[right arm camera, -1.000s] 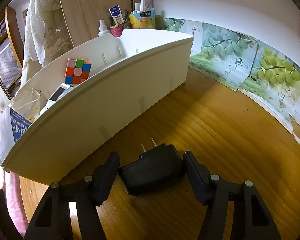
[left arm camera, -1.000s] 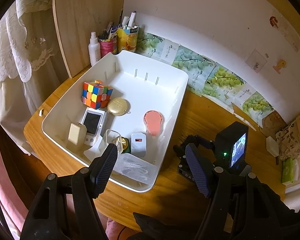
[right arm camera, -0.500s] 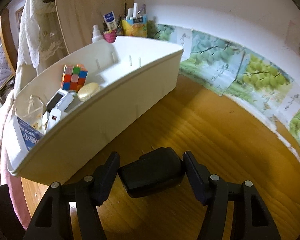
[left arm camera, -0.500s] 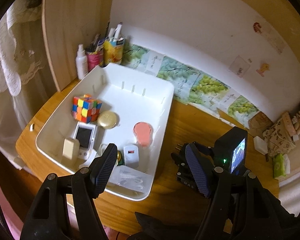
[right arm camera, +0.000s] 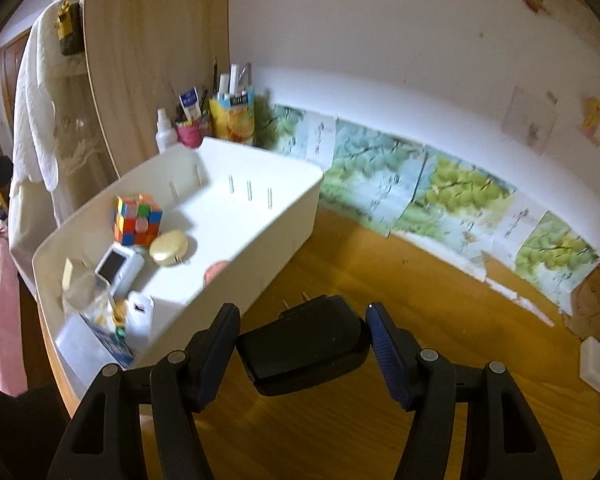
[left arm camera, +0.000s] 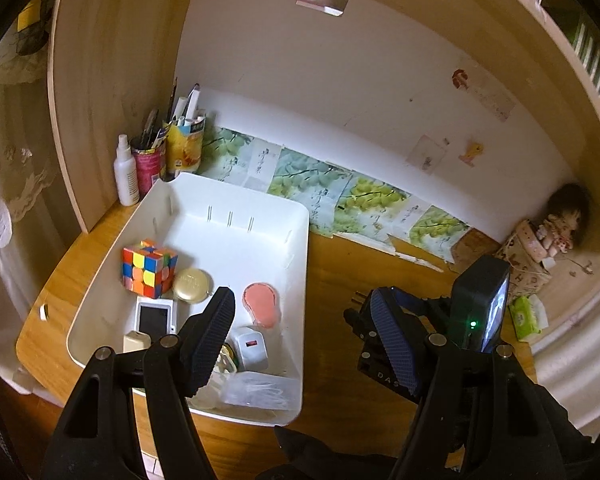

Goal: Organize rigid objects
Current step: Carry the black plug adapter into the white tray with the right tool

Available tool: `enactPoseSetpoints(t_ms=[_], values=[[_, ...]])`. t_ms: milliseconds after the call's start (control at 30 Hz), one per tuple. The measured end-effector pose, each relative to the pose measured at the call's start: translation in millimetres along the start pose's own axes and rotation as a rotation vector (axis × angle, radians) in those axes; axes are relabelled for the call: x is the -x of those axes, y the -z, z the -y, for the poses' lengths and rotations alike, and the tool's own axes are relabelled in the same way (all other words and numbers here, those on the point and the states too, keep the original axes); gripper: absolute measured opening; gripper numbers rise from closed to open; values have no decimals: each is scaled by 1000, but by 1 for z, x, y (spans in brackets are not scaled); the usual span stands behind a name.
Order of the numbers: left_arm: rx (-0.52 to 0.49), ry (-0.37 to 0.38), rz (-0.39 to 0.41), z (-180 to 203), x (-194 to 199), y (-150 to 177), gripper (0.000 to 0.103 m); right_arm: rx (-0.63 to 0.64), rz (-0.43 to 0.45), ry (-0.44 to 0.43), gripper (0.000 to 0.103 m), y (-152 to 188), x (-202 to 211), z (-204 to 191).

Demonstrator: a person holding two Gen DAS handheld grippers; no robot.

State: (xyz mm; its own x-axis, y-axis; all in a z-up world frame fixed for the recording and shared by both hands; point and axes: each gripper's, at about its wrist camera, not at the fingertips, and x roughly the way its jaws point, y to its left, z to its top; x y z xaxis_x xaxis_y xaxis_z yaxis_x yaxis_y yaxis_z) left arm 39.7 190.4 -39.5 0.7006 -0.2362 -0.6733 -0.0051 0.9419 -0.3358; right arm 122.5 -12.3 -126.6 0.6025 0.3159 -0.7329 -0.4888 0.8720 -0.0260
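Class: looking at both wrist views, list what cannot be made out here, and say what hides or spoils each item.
- Black charger: left wrist view, hidden behind the right gripper; only prongs show.
- Pink object: right wrist view, mostly behind the white bin wall.
- Bag contents: left wrist view, blurred by clear plastic.

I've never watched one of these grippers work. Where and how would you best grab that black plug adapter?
Across the two long flat sides of the black adapter, coming from its rear end, opposite the prongs. Those sides are parallel, so the pads sit flush, and the prongs stay clear. The right gripper holds it this way.
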Motion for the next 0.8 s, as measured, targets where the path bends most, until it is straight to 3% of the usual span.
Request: enactPoseSetpoints(t_ms=[367, 800], values=[[-12, 62, -1, -40, 15, -8, 74, 3, 33, 29, 66, -20, 12, -51], [107, 61, -15, -103, 23, -3, 74, 79, -16, 9, 66, -32, 1, -119]])
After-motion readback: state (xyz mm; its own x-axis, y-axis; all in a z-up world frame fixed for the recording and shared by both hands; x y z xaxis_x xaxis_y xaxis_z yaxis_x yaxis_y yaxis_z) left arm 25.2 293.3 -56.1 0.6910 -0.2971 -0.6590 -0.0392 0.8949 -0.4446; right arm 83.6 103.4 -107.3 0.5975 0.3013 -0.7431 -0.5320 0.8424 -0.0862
